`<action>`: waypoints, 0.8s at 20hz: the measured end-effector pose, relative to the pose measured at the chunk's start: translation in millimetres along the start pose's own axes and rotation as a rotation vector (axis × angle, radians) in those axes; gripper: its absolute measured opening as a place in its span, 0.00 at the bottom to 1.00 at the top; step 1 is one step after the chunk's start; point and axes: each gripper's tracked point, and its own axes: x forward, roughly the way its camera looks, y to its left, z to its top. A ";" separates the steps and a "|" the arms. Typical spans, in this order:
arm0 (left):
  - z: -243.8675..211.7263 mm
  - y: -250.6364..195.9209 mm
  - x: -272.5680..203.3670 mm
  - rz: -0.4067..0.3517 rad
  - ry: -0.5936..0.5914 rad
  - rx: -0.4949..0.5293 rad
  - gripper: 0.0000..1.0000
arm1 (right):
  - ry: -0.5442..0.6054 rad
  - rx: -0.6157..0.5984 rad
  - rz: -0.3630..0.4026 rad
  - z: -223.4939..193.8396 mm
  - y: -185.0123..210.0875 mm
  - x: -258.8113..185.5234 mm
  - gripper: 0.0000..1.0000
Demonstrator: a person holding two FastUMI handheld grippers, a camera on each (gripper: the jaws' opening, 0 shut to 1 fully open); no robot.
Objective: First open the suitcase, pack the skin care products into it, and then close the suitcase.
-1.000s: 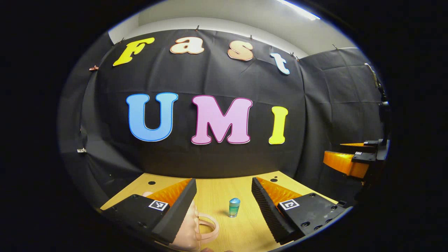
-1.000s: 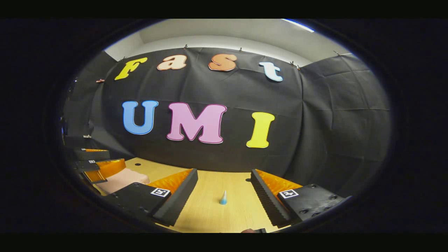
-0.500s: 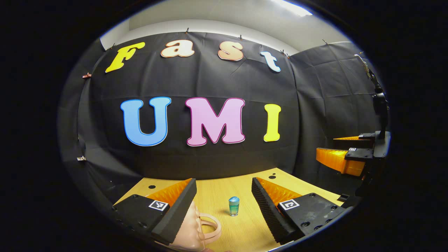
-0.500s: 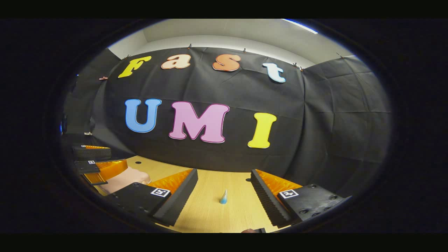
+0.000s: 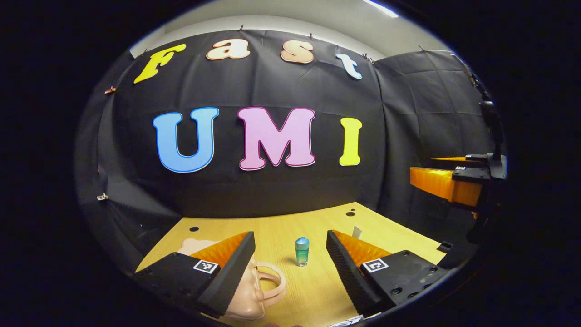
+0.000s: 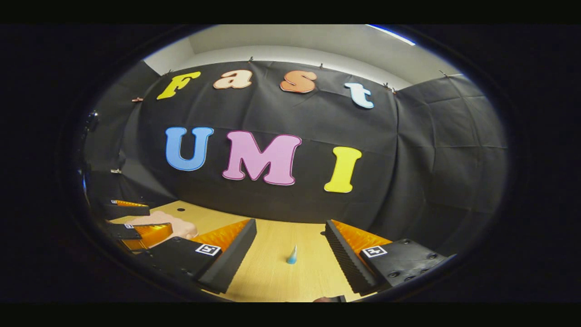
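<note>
Pink suitcase (image 5: 247,295) lying closed on the wooden table (image 5: 281,229), at the near left in the left gripper view, with its looped handle (image 5: 272,284) turned toward the table's middle; partly hidden there behind the left gripper's near finger; seen again in the right gripper view (image 6: 170,225) as a pale rounded shape at the far left. Small blue-green bottle (image 5: 302,250) standing upright on the tabletop just to the right of the handle, apart from it. Small pale blue cone-shaped tube (image 6: 292,255) standing point-up on the table in the right gripper view; a sliver of something white (image 5: 356,232) just behind the right-hand finger in the left gripper view, too little visible to say what.

Left gripper (image 5: 290,238) held above the table with fingers spread wide, nothing between them, the bottle framed in the gap but farther off; visible also at the left edge of the right gripper view (image 6: 131,220), over the suitcase. Right gripper (image 6: 290,227) likewise spread wide and empty, the cone framed in its gap; seen from the side at the right edge of the left gripper view (image 5: 447,179), well above the table's right end. Black cloth (image 5: 272,190) hanging behind the table.
</note>
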 end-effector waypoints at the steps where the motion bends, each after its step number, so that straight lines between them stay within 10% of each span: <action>1: -6.3 0.8 2.8 0.001 0.018 -0.005 0.99 | -0.004 -0.001 0.001 1.5 1.9 -0.2 0.96; 11: -119.4 -6.3 57.0 -0.052 0.405 -0.103 1.00 | 0.011 -0.007 0.010 -12.5 -2.1 -1.3 0.96; 16: -170.5 11.3 89.3 0.050 0.558 -0.131 1.00 | 0.053 -0.050 0.035 -38.0 -20.1 10.3 0.96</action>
